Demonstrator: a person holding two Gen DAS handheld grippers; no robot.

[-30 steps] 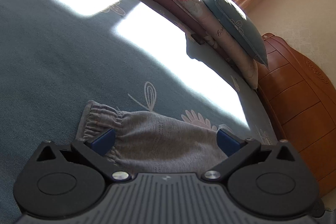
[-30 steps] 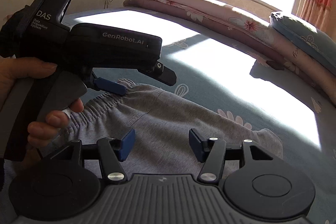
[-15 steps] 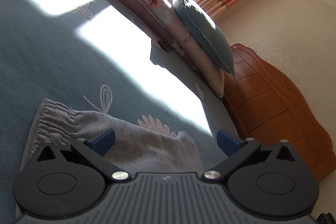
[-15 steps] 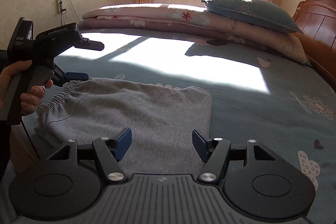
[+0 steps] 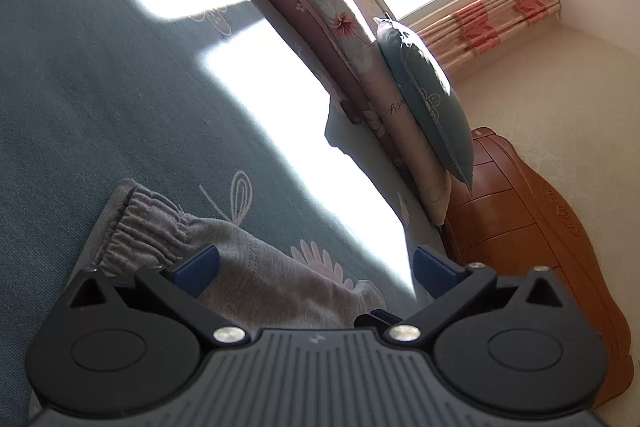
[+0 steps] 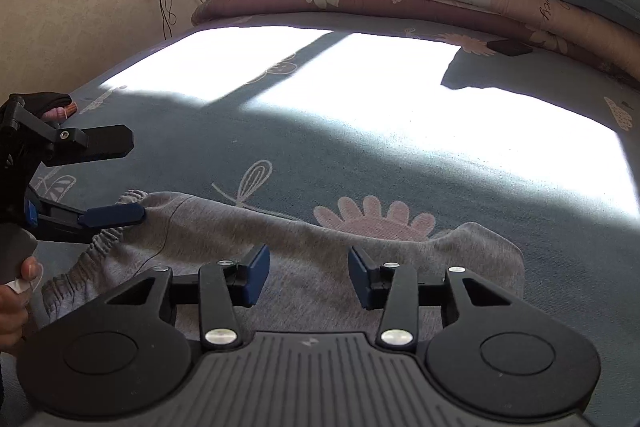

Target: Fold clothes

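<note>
Grey pants flat on the blue bedsheet, folded, elastic waistband at the left end near the bed's edge. Left gripper spread wide beside that waistband, lower finger touching the gathered edge, upper one well above it, nothing pinched. Right gripper hanging just over the middle of the cloth near its front edge, jaws closing with only fabric showing below the gap, not gripping it yet.
</note>
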